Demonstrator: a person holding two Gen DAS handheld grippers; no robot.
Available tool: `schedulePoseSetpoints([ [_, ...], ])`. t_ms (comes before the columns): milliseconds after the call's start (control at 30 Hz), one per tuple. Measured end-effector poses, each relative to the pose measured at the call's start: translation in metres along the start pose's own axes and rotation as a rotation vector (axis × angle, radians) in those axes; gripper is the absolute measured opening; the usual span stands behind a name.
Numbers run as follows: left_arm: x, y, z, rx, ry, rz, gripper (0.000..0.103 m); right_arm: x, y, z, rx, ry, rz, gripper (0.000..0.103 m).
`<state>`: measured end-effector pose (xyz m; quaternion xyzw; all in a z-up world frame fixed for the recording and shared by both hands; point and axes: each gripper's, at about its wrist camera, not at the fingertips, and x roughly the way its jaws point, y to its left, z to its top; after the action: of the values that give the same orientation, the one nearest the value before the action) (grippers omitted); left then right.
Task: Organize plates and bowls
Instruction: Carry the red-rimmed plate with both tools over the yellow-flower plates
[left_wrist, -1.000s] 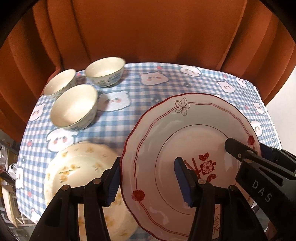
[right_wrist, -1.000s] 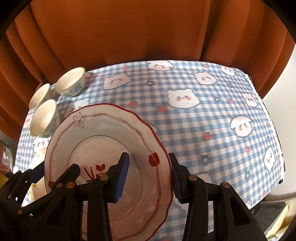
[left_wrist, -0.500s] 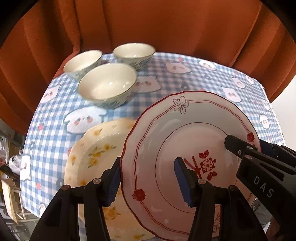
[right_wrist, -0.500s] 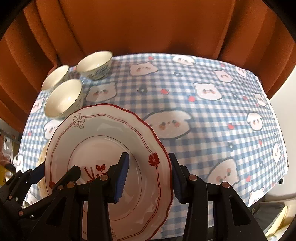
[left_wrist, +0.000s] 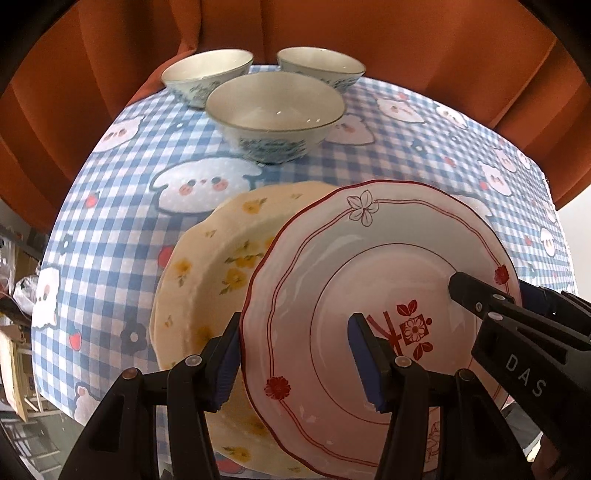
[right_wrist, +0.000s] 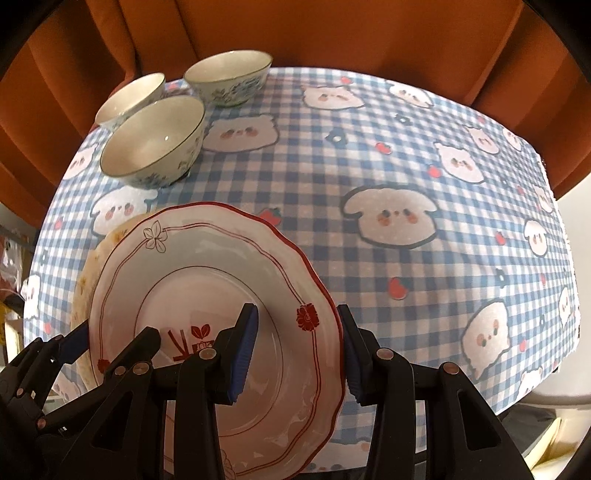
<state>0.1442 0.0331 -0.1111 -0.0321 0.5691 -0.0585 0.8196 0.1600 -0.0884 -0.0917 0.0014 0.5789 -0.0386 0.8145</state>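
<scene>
Red-rimmed plate (left_wrist: 369, 266) pinched at opposite rims by left gripper (left_wrist: 291, 363) and right gripper (right_wrist: 297, 349) jaws — hovering partly over yellow-flowered plate (left_wrist: 207, 273) on bench (right_wrist: 406, 155) — three bowls (left_wrist: 275, 114) behind

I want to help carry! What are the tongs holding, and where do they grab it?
Both hold the red-trimmed plate: left tongs on its left rim, right tongs on its right rim.

Even, moderately bright light w/ soft shadows. Faint glare on red-rimmed plate (left_wrist: 369, 295). Strong fisheye bending, dark vignette at corners. Slight blur throughout.
</scene>
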Motion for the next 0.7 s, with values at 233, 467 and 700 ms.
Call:
schedulePoseSetpoints([
  [233,0.007,0.010,-0.002,-0.011,0.010,0.007,0.056,0.012,0.013,0.002,-0.020,0.022,-0.004,0.047],
  [467,0.009,0.014,-0.003,-0.025,0.007,0.010,0.056,0.015,0.020,0.004,-0.036,0.011,-0.012,0.047],
  [700,0.009,0.015,-0.001,-0.025,0.003,0.008,0.056,0.011,0.015,0.002,-0.035,0.017,0.018,0.047],
])
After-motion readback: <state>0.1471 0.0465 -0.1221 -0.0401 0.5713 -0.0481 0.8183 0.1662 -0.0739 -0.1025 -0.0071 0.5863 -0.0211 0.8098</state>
